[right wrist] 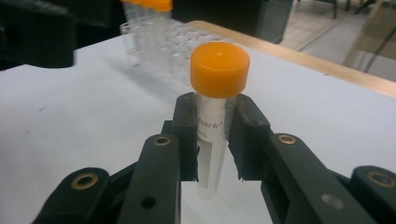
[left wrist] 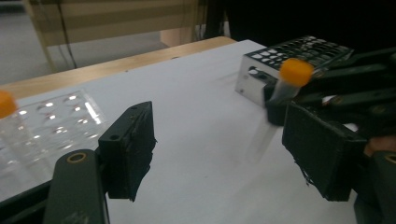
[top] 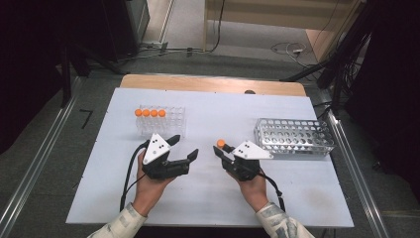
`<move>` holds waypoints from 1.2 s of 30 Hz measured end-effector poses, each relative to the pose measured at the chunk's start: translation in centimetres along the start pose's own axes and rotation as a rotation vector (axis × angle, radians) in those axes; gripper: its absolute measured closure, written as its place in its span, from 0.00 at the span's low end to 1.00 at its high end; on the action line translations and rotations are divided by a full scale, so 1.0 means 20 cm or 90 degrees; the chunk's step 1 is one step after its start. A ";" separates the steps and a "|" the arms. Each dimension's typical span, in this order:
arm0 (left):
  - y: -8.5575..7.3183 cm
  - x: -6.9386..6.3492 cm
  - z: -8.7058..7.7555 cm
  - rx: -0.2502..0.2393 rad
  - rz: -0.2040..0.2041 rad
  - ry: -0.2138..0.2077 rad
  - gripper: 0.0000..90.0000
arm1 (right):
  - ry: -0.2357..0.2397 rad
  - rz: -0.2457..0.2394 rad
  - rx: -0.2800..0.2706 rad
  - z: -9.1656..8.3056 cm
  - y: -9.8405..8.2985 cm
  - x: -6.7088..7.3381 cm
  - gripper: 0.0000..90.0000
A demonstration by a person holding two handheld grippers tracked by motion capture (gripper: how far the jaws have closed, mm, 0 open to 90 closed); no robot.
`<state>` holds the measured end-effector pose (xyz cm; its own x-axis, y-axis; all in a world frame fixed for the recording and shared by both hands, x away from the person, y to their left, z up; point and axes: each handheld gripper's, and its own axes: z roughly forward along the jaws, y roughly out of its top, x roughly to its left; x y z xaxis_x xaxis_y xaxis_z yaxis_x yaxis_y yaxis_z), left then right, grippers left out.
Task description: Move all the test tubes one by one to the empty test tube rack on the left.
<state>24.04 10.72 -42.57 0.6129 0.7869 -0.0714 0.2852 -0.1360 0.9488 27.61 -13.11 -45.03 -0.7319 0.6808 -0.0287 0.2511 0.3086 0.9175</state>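
Seen from above: white bench [top: 208, 198] with wide bare surface in front and between the two racks, a wooden strip along the far edge. Left claw [top: 184, 147] open, nothing between its pads, just in front of the clear rack [top: 171, 120], which holds four orange-capped tubes [top: 149, 113] in its far-left row. Right claw [top: 221, 150] closed on a clear tube [right wrist: 212, 135] with orange cap, held upright near bench centre, well left of the metal rack [top: 294, 136] by the right edge. Tube's lower end blurred in the left gripper view, partly hidden behind the pads in the right gripper view. Printing on tube cut off by a pad: "hark" and "mL" legible, graduation marks faint.
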 end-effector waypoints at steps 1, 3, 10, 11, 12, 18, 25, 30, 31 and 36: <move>0.00 -0.02 0.01 0.002 0.005 -0.009 0.31 | 0.011 -0.003 0.004 0.02 0.00 0.03 0.79; 0.00 -0.04 0.02 0.004 0.014 -0.024 0.34 | 0.023 -0.012 0.009 0.04 -0.01 0.06 0.79; -0.01 -0.08 0.05 0.016 0.027 -0.047 0.48 | 0.054 -0.027 0.017 0.08 -0.01 0.15 0.79; -0.01 -0.08 0.05 0.018 0.028 -0.047 0.50 | 0.057 -0.028 0.019 0.08 -0.01 0.16 0.79; -0.01 -0.08 0.06 0.019 0.029 -0.049 0.53 | 0.059 -0.031 0.019 0.09 -0.02 0.16 0.79; -0.02 -0.07 0.07 0.030 0.029 -0.061 0.70 | 0.063 -0.032 0.016 0.09 -0.02 0.18 0.79; -0.03 -0.05 0.08 0.029 0.018 -0.064 0.77 | 0.065 -0.025 0.017 0.09 -0.01 0.18 0.79; -0.03 -0.06 0.08 0.026 0.017 -0.060 0.78 | 0.064 -0.022 0.018 0.09 -0.01 0.17 0.79; -0.03 -0.06 0.08 0.027 0.015 -0.060 0.78 | 0.066 -0.022 0.018 0.09 -0.01 0.17 0.79; -0.02 -0.03 0.08 0.027 0.008 -0.050 0.79 | 0.078 -0.020 0.014 0.07 0.00 0.17 0.51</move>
<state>24.73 9.42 -43.34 0.6721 0.7356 -0.0846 0.3067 -0.1726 0.9360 26.07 -9.87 -45.77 -0.8112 0.5847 -0.0070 0.2400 0.3439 0.9078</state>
